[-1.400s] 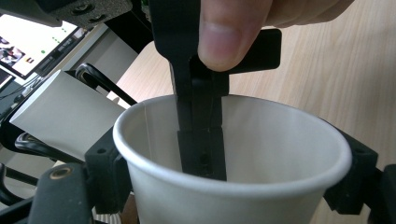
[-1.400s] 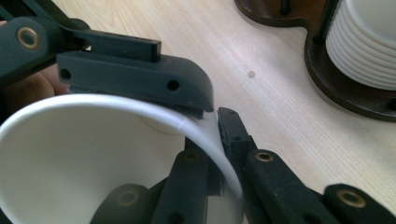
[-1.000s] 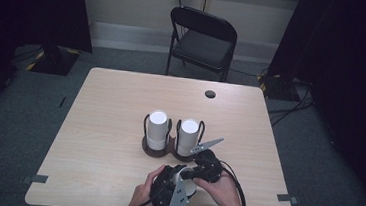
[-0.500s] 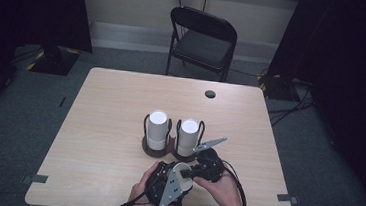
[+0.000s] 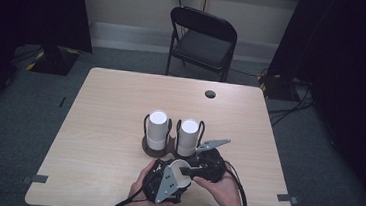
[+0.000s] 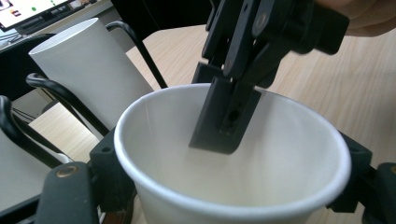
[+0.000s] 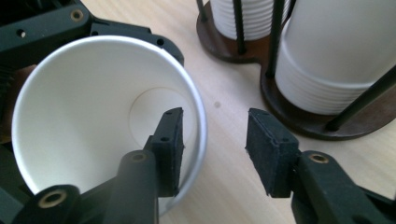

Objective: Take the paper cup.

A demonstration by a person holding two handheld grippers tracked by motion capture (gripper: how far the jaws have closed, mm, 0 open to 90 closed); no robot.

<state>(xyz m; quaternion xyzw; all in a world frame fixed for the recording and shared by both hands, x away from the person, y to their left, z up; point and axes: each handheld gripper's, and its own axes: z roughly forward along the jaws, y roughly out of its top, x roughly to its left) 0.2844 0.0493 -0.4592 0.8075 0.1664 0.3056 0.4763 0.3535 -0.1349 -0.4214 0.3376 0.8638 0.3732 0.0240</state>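
1. The cup (image 7: 93, 121) lies at the near edge of the tabletop (image 5: 103, 126), tipped over so that its mouth faces the right gripper (image 7: 215, 144). It is well short of the cup holder (image 5: 159, 148), which stands just beyond it with two stacks (image 5: 157, 130) of white cups.
2. The left gripper (image 5: 166, 184) is clamped on the cup from outside, one jaw on each side of the wall, as the left gripper view shows.
3. The right gripper stands with jaws apart and straddles the cup's rim (image 7: 198, 126): one jaw is inside the cup, the other outside over bare tabletop. The inner jaw looks close to the wall; contact cannot be confirmed.
4. Governing relation: the cup's long axis runs roughly in line with the right gripper's reach, so the rim wall sits directly between its jaws. Of the two grippers, the right is nearer the holder.
5. Judgement: the next move is likely to be closing on the rim. A thin paper wall may crumple if it is pinched hard while the left gripper is clamped on it.
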